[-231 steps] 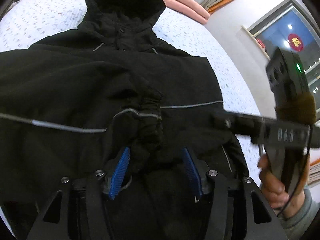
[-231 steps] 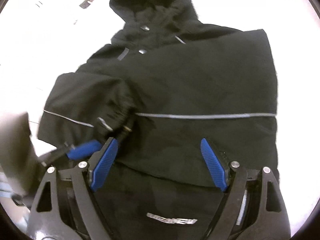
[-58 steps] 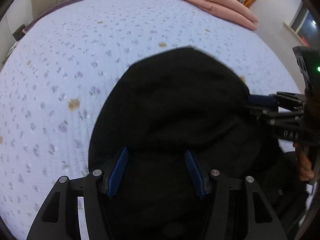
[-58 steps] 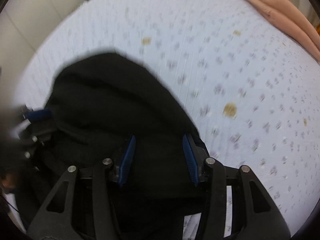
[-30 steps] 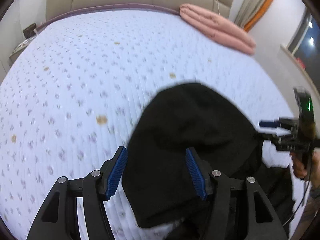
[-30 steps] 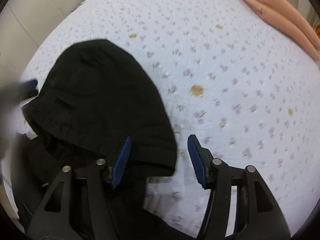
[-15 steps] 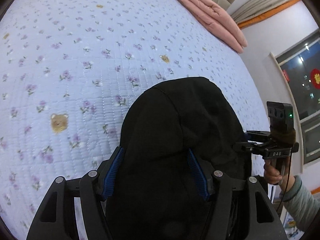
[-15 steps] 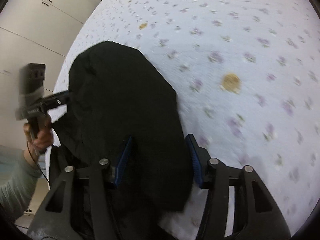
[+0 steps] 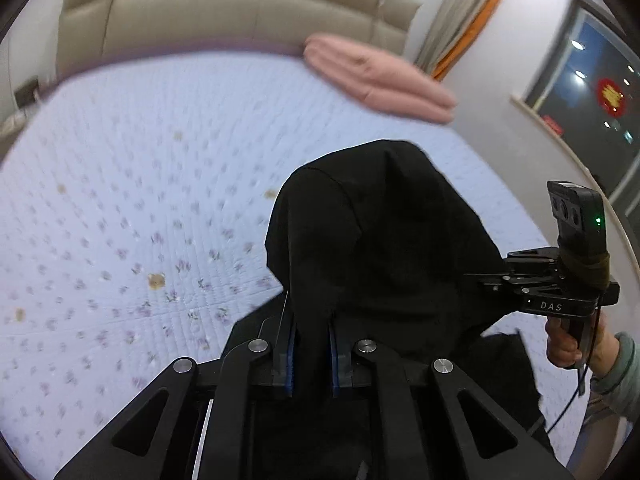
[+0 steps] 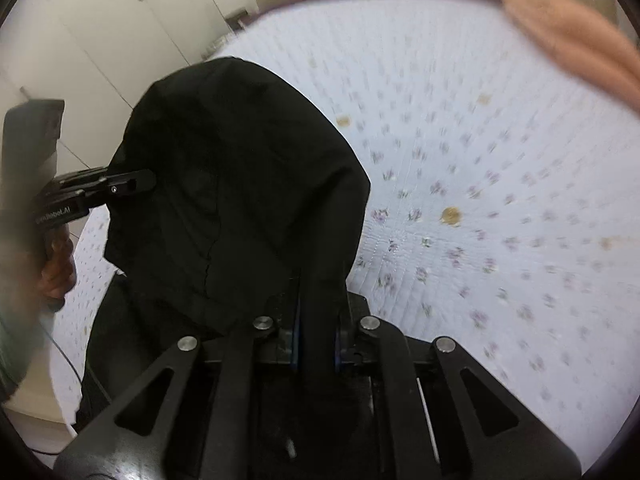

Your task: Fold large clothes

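Nearest the left wrist camera, the left hand-held gripper (image 9: 311,354) is seen clamped on a fold of the black jacket (image 9: 384,240), its blue pads drawn close together with dark cloth pinched between them. In the right wrist view the right hand-held gripper (image 10: 317,340) is likewise closed on a strip of the same jacket (image 10: 240,184), the fabric being squeezed between its narrowly spaced pads.

The jacket is held raised over the near edge of the bed (image 9: 120,200). Its hood is bunched into a rounded dome that points up and away from the cameras toward the headboard, so the long axis runs from the grippers outward. The lower body of the garment is cut off by the gripper frames and the bottom of both views; whether it rests on the mattress cannot be told.

Each gripper is also seen from the opposite camera, gripped at the hood's side edge, with the holding hand (image 9: 568,344) partly cut off at the frame.

Farther off, the floral quilted bed cover is blurred. A folded pink blanket (image 9: 380,80) lies at the far right of the bed, before a beige headboard (image 9: 240,12). White cupboards (image 10: 132,12) are seen beyond the bed in the right view.
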`<action>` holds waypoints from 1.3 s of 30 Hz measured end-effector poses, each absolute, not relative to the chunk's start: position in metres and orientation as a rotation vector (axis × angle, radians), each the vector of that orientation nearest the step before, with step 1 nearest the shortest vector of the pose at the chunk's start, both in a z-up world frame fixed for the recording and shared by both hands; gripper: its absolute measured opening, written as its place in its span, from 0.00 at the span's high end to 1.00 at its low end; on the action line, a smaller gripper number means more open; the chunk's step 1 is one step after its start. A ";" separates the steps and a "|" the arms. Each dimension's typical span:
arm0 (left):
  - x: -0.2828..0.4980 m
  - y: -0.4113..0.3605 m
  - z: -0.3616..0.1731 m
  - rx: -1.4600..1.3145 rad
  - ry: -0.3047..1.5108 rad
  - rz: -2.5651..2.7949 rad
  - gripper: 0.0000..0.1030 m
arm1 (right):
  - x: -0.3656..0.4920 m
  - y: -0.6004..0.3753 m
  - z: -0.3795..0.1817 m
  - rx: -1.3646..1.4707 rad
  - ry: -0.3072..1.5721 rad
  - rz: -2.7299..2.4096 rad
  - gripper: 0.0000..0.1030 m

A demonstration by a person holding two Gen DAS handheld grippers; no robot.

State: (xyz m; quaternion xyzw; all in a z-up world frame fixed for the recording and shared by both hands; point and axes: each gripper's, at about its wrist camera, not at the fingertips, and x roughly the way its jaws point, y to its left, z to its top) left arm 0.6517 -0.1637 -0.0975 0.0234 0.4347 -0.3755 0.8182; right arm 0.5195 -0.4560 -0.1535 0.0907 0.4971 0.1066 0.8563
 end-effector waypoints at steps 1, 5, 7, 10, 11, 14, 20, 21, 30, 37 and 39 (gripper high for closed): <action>0.632 -0.158 -0.082 0.064 0.893 -0.808 0.88 | 0.502 -0.450 -0.139 0.174 1.013 0.215 0.93; 0.545 -0.140 -0.036 0.168 0.779 -0.822 0.88 | 0.422 -0.413 -0.089 0.077 0.907 0.171 0.95; 0.496 -0.128 -0.021 0.221 0.741 -0.827 0.88 | 0.383 -0.397 -0.074 0.021 0.871 0.148 0.95; 0.430 -0.107 -0.013 0.262 0.744 -0.847 0.86 | 0.320 -0.374 -0.060 -0.072 0.827 0.100 0.95; 0.409 -0.101 -0.015 0.285 0.754 -0.853 0.85 | 0.305 -0.365 -0.059 -0.112 0.818 0.079 0.95; 0.358 -0.091 -0.039 0.344 0.852 -0.862 0.82 | 0.257 -0.340 -0.068 -0.236 0.820 -0.001 0.94; 0.315 -0.060 -0.129 0.378 1.177 -0.814 0.82 | 0.209 -0.363 -0.119 -0.152 1.048 -0.104 0.93; 0.319 -0.055 -0.130 0.362 1.186 -0.797 0.82 | 0.209 -0.368 -0.119 -0.119 1.064 -0.102 0.92; 0.399 -0.088 -0.035 0.178 0.906 -0.775 0.69 | 0.282 -0.362 -0.056 0.177 0.900 0.036 0.59; 0.413 -0.140 -0.091 0.229 1.016 -0.837 0.58 | 0.300 -0.314 -0.117 0.274 1.046 0.046 0.58; 0.402 -0.139 -0.138 0.268 1.119 -0.809 0.58 | 0.282 -0.304 -0.152 0.240 1.129 0.027 0.59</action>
